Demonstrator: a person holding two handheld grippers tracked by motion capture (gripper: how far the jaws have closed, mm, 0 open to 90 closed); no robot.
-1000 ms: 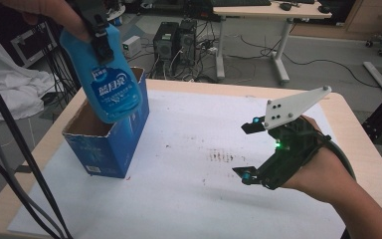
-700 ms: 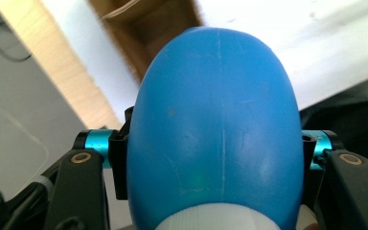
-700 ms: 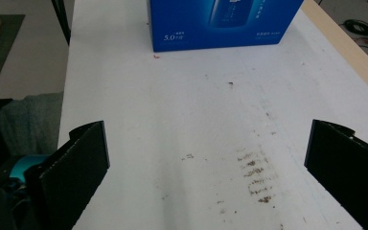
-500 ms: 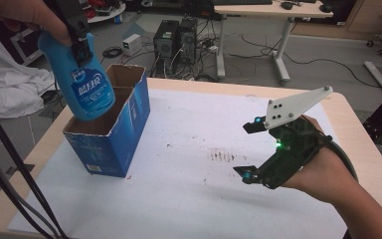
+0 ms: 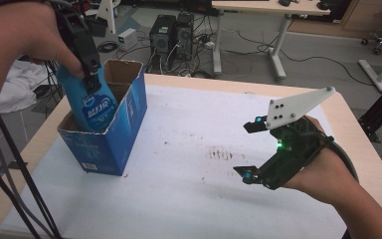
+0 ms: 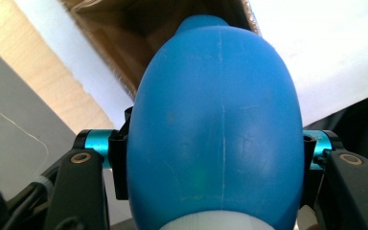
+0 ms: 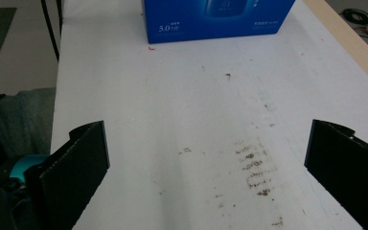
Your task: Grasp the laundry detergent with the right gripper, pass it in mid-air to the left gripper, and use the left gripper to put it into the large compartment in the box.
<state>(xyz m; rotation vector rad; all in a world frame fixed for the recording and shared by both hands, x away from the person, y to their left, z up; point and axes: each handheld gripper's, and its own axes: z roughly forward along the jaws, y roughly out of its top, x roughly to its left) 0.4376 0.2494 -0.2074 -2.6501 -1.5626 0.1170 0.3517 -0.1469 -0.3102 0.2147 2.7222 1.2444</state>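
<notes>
Left gripper (image 5: 92, 82) clamped on blue bottle (image 5: 92, 107), jaws pinching its sides near the top. Bottle tilted, bottom end already inside the open box (image 5: 107, 144), upper part above the rim, leaning toward the box's far-left wall. The left gripper view looks down the bottle's body (image 6: 215, 139) into the brown box interior (image 6: 120, 28).

Right gripper (image 5: 271, 149) well right of the box, jaws wide apart, holding nothing, hovering over the white sheet (image 5: 189, 199) just right of the brown stains (image 5: 221, 154). Its own view shows the box's blue face (image 7: 218, 19) far ahead.

Step looks like lowering the bottle into the box. To do it well: straighten it toward upright, keep it off the flap and walls, go down slowly, release only once the bottom seats. Box is light and unbraced, so a sideways push could shift or tip it.
</notes>
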